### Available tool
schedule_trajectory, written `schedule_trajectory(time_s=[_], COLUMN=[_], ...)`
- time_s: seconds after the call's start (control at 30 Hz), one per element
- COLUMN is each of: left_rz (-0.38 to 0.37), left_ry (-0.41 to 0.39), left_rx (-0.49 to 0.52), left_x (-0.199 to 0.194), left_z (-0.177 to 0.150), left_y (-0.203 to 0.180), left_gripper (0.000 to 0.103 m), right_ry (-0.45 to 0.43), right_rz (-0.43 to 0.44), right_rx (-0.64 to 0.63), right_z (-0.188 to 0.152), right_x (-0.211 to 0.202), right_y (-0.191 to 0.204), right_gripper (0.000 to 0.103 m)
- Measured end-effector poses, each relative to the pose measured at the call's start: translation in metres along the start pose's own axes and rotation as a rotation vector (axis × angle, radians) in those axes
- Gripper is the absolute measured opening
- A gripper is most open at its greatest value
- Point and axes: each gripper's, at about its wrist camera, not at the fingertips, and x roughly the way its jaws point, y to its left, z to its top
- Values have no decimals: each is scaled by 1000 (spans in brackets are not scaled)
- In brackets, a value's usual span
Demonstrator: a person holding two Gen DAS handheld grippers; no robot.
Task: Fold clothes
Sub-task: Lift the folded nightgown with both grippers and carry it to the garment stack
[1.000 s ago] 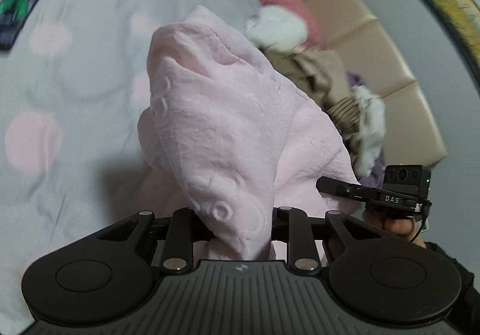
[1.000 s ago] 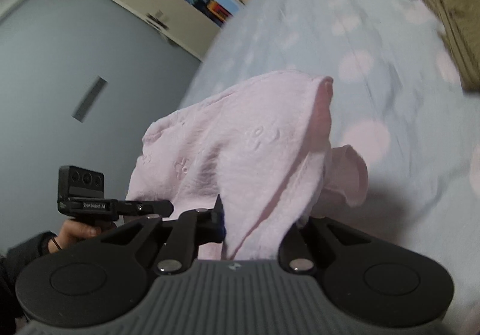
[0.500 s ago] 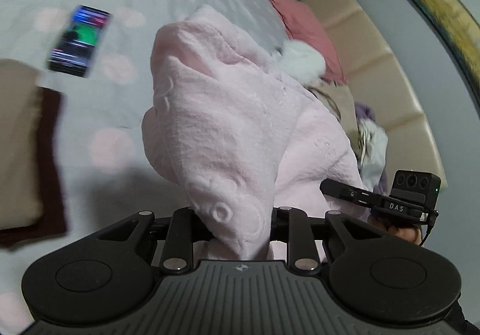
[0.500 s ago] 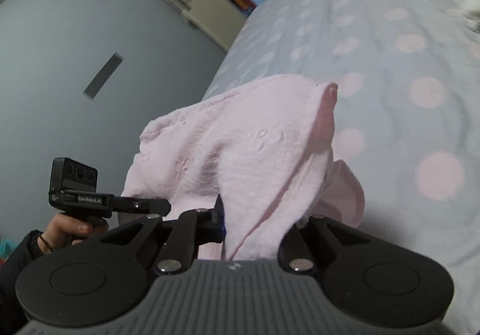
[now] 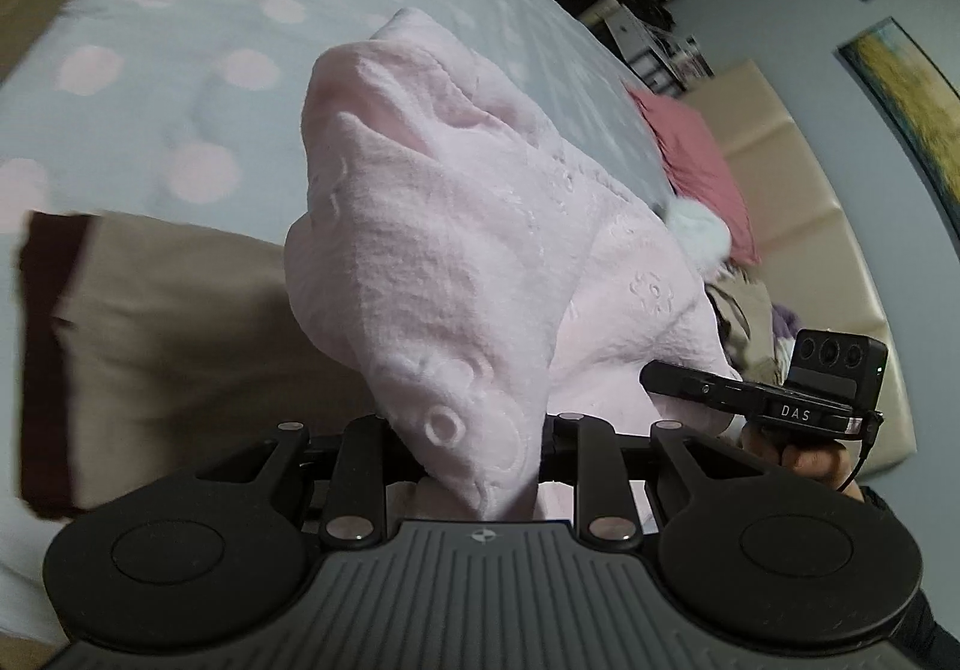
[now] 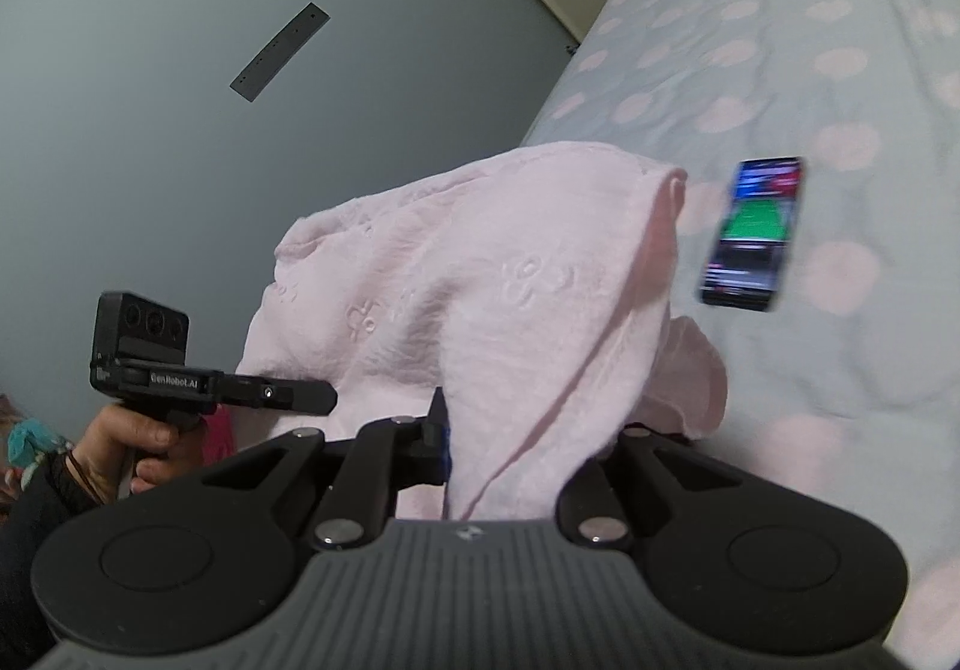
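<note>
Left tongs (image 5: 480, 442) clamp pink garment (image 5: 456, 250) above tan folded clothes (image 5: 174, 334).

We read two markings only. On the right gripper (image 5: 660, 376), seen from the left wrist camera, white capitals "DAS" stand on the side of its black body, just below the small camera block (image 5: 840, 364). On the left gripper (image 6: 324, 397), seen from the right wrist camera, white lettering "GenRobot.AI" stands on its black body, likewise below its camera block (image 6: 141, 325). The lit phone (image 6: 753, 232), to the right of that gripper, shows a screen too blurred to read.
</note>
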Motion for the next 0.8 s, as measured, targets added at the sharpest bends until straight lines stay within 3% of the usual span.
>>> schedule_trajectory(time_s=[0.3, 0.63, 0.7, 0.8], left_rz=[6, -28, -25, 8], left_ry=[1, 48, 47, 25], left_rx=[-76, -133, -147, -187], left_x=[-10, 26, 35, 46], left_z=[20, 15, 15, 14], left_y=[84, 146, 154, 168], left_gripper=[23, 25, 29, 42], right_ry=[56, 111, 105, 98], right_rz=[20, -29, -27, -24], right_rx=[61, 145, 163, 165], right_z=[7, -5, -8, -11], right_x=[93, 125, 129, 135], right_y=[-3, -40, -46, -54], right_gripper=[14, 14, 14, 17])
